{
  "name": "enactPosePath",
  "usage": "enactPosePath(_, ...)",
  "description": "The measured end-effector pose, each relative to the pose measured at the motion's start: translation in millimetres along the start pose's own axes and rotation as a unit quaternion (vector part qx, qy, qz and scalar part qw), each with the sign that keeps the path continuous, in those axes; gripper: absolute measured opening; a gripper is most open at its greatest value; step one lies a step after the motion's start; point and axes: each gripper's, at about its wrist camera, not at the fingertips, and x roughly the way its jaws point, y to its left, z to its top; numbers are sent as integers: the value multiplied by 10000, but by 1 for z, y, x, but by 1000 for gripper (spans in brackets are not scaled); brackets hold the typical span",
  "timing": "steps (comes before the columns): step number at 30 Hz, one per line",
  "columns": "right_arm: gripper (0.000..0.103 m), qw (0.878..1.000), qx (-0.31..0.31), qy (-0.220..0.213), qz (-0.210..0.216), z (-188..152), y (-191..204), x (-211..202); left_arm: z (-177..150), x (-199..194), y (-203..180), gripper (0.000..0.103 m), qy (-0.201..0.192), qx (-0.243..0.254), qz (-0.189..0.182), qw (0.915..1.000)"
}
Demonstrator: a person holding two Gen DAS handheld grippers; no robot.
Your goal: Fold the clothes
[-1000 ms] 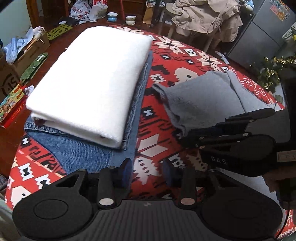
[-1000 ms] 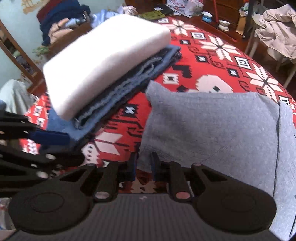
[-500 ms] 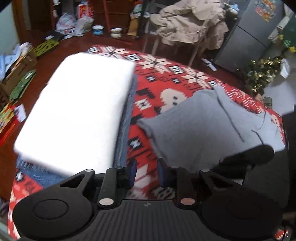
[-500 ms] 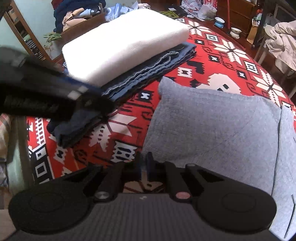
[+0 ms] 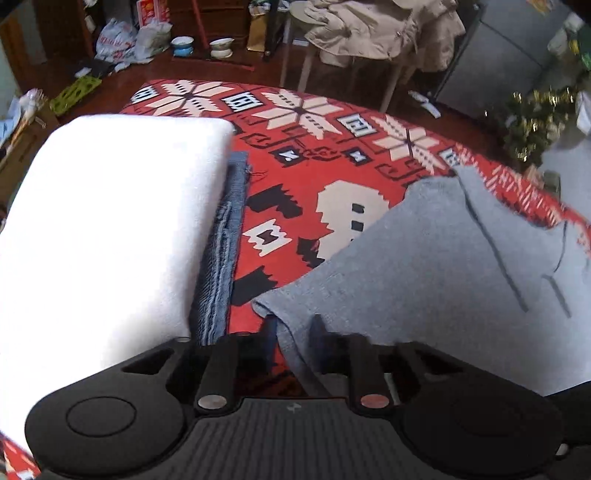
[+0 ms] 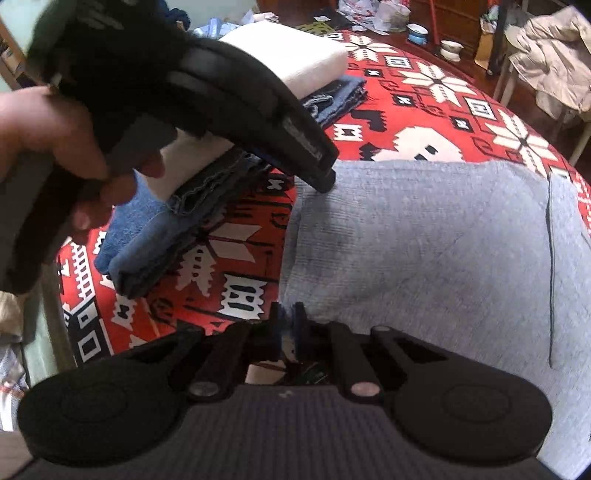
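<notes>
Left tool (image 5: 293, 332): jaws have just been closing; the near corner of the grey knit garment (image 5: 443, 266) sits between the fingers, pinched. Blur at the tips, so pad contact is read from the cloth running straight into the gap.

Right tool (image 6: 287, 325): fingers pressed nearly together on the lower left edge of the same grey garment (image 6: 424, 240); a thin strip of fabric shows in the narrow gap.

Left wrist view only: garment's far side with dark seam lines, lying flat toward the right edge of the red patterned cloth (image 5: 295, 177) that covers the tabletop. Beyond it, a chair heaped with beige coats (image 5: 380, 29), two bowls on the floor (image 5: 201, 46), a grey cabinet.

Right wrist view only: the left tool (image 6: 325, 177) seen from outside, tip down on the garment's upper left corner, held by a bare hand (image 6: 55, 147).

Both views: folded white towel (image 5: 110, 229) stacked on folded blue jeans (image 5: 221, 251), left of the garment, apart from it, red cloth showing between.
</notes>
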Motion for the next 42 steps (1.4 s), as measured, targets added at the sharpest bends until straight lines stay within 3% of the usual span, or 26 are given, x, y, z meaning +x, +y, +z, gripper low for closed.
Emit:
enactPosePath(5,6,9999,128,-33,18,-2,-1,1,1,-6,-12,6,-517,676,604,9945)
enactPosePath(11,6,9998,189,-45,34,1,1,7,-1,-4,-21,12,-554,1232,1001,9858)
enactPosePath(12,6,9998,197,-44,37,2,1,8,0,-9,-19,13,-640,1173,1043,9855)
enactPosePath(13,7,9998,206,-44,43,2,1,9,3,-13,-17,24,-717,1073,1052,9860)
enactPosePath(15,11,9997,224,-61,69,1,1,9,10,-24,-6,33,-821,751,906,9896)
enactPosePath(21,14,9987,481,-142,115,0,-1,3,24,-55,21,22,-883,5,270,9957)
enactPosePath(26,14,9943,944,-484,109,6,-4,-13,9,-79,38,19,-844,-552,56,9949)
enactPosePath(32,14,9943,870,-572,-245,31,-4,1,-28,-85,45,19,-514,-965,-31,9940)
enactPosePath(38,14,9973,210,-312,-627,46,9,29,-52,-90,46,19,-325,-1117,-187,9930)
enactPosePath(41,0,9967,244,-231,-737,50,10,32,-56,-93,45,19,-351,-1092,-302,9929)
enactPosePath(42,0,9964,309,-247,-748,50,9,31,-56,-94,45,19,-371,-1072,-316,9930)
